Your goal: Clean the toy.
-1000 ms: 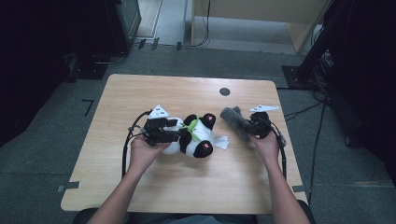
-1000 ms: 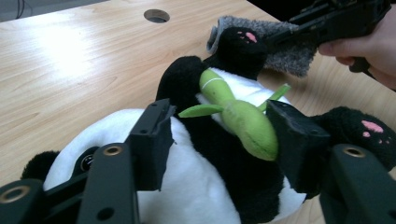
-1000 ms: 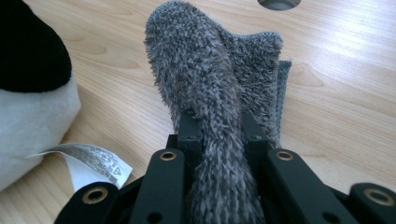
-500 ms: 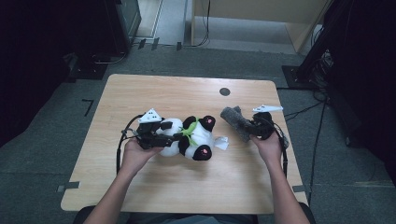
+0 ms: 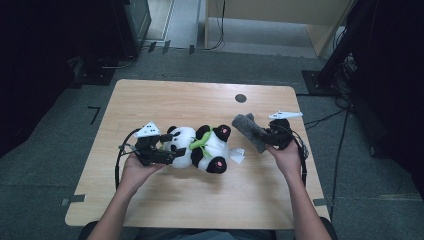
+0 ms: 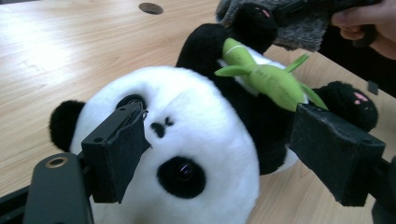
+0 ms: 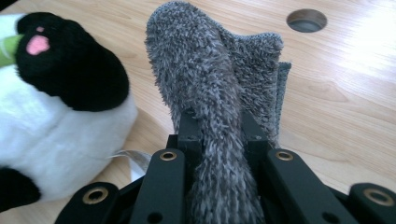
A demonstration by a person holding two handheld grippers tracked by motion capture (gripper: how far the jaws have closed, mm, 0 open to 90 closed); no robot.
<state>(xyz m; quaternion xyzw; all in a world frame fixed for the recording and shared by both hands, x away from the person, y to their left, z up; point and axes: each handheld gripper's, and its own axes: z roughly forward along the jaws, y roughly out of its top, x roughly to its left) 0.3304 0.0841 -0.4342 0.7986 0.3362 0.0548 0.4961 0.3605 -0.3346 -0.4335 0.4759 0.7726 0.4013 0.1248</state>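
High view: plush panda [image 5: 197,148] lies on its back mid-table [image 5: 200,100], long axis roughly left–right, head toward the left gripper [image 5: 172,155], feet toward the grey fuzzy cloth [image 5: 249,131]. The cloth is a long bundle running from upper left to lower right, its far end pointing away from the person; the right gripper [image 5: 267,135] holds its near end, just beside the panda's upper foot.

Left gripper view: jaws stand wide, one pad [image 6: 122,149] touching the head at the left eye, the other pad [image 6: 338,151] beside the body, not closed. Green bamboo sprig [image 6: 261,74] lies across the chest.

Right gripper view: jaws narrow, pinched on the cloth [image 7: 210,93]; the loose end fans out above.

Risk, as judged: closing on the round head may squeeze it out sideways; the pinch on the cloth is shallow, so pulling could slip it free.
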